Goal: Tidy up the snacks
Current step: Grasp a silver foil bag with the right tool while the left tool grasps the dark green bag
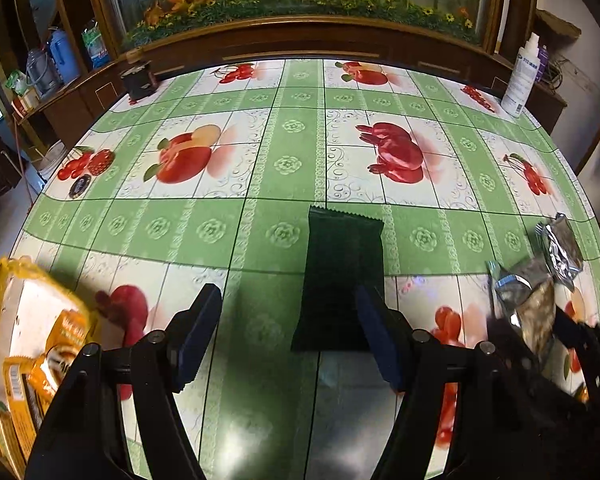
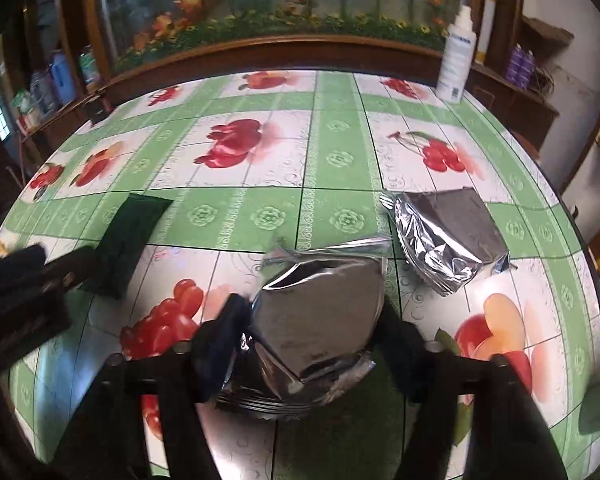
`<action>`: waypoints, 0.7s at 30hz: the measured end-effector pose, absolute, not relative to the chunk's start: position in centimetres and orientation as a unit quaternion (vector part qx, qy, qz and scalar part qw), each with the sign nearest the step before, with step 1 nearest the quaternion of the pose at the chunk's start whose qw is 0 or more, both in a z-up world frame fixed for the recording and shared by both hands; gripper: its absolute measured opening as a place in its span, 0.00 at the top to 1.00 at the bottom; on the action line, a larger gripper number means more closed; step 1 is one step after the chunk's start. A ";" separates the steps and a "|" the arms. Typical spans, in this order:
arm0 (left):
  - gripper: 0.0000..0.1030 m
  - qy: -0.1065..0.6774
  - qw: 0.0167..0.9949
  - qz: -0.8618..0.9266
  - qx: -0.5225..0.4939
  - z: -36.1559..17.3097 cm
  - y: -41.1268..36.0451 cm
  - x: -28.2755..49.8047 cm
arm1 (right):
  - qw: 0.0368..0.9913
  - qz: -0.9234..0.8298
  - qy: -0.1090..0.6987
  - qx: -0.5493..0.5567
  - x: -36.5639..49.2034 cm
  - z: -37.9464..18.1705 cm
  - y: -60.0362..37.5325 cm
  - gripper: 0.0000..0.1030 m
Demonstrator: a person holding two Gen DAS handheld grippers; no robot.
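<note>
The left gripper [image 1: 288, 334] stands released over the table [image 1: 260, 168], its jaws straddling the near end of the dark green packet [image 1: 342, 276]; the packet's long axis runs straight ahead, slightly right of centre; the right gripper [image 2: 308, 336] is clenched on a silver pouch [image 2: 320, 316], so the left is nearer.

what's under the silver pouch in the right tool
A darker ribbed edge shows below the silver pouch held in the right tool, possibly another packet. Beneath that lies the fruit-print tablecloth. What sits directly under the pouch's middle is covered.
</note>
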State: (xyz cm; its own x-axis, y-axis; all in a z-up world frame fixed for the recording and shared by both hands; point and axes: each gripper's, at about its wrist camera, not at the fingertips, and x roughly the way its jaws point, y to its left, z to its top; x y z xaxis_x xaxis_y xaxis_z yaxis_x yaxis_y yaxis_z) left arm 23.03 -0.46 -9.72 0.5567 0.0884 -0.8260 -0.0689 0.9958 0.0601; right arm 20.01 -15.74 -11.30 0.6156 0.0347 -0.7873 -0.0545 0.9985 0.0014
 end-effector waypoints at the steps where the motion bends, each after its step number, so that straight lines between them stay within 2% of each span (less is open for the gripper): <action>1: 0.33 0.472 0.881 0.043 0.011 -9.9 -0.6 23.4 | 0.898 0.030 0.438 -0.014 19.7 -11.2 -15.8 0.41; 11: 0.33 0.472 0.881 0.020 -0.003 -10.1 -2.2 24.7 | 0.906 0.087 0.406 0.079 14.6 -9.7 -18.6 0.41; 15: 0.33 0.473 0.880 0.007 -0.037 -9.7 -2.3 25.3 | 0.919 0.098 0.371 0.089 12.7 -7.8 -18.8 0.41; 21: 0.31 0.484 0.875 0.028 -0.014 -11.4 -3.5 25.7 | 0.922 0.100 0.359 0.104 12.4 -7.5 -19.2 0.41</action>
State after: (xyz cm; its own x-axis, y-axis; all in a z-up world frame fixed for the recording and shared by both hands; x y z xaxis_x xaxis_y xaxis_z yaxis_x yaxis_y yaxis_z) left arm 25.65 -3.53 -11.45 0.5304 0.0367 -0.8470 -0.0629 0.9980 0.0039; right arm 12.43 -19.20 -7.49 0.7228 0.2580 -0.6411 -0.1095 0.9587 0.2624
